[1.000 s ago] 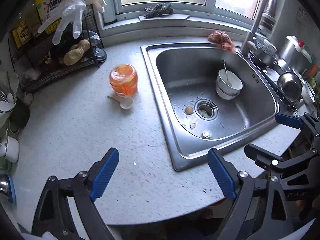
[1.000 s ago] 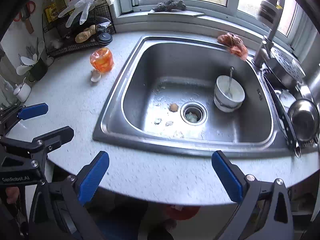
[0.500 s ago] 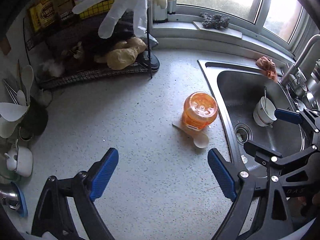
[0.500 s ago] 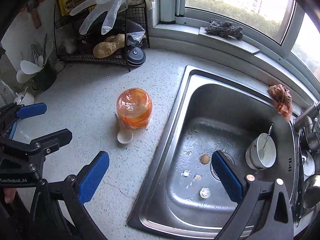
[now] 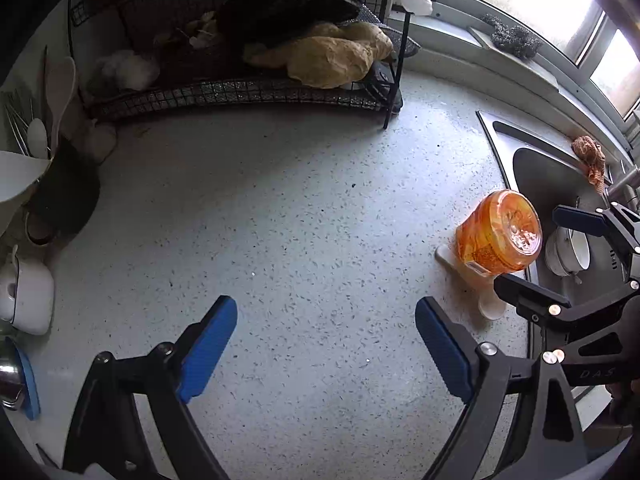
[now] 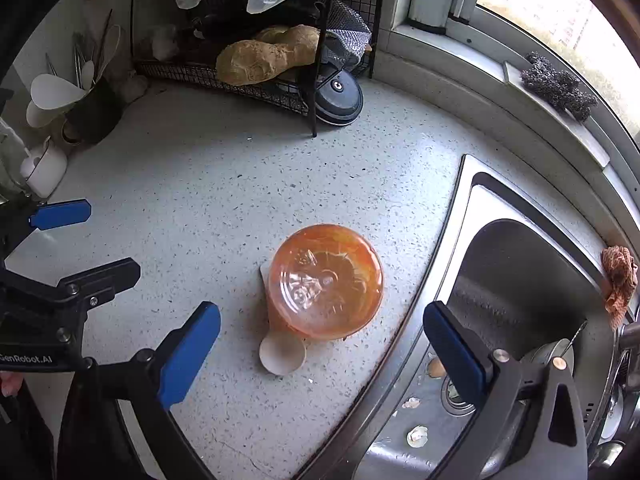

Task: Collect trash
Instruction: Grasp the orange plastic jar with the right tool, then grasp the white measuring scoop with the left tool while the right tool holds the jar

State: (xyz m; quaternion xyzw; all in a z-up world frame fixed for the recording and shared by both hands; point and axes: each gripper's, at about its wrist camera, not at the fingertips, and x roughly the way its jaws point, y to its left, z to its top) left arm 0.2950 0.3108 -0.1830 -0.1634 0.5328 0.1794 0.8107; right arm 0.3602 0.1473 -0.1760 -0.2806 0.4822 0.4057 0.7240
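"GenRobot.AI" reads on the left tongs' [image 6: 60, 214] frame in the right wrist view, and "DAS" on the right tongs' [image 5: 576, 216] frame in the left wrist view. Both tongs stand wide apart, holding nothing. The orange container [image 6: 325, 281] sits on the speckled worktop [image 6: 208, 200] beside the sink [image 6: 520, 276], a white spoon [image 6: 282, 354] touching it. Eggshell bits [image 6: 416, 436] lie in the basin. Since a second ago both views have swung from the sink to the worktop, and the OMO box has left the frame.
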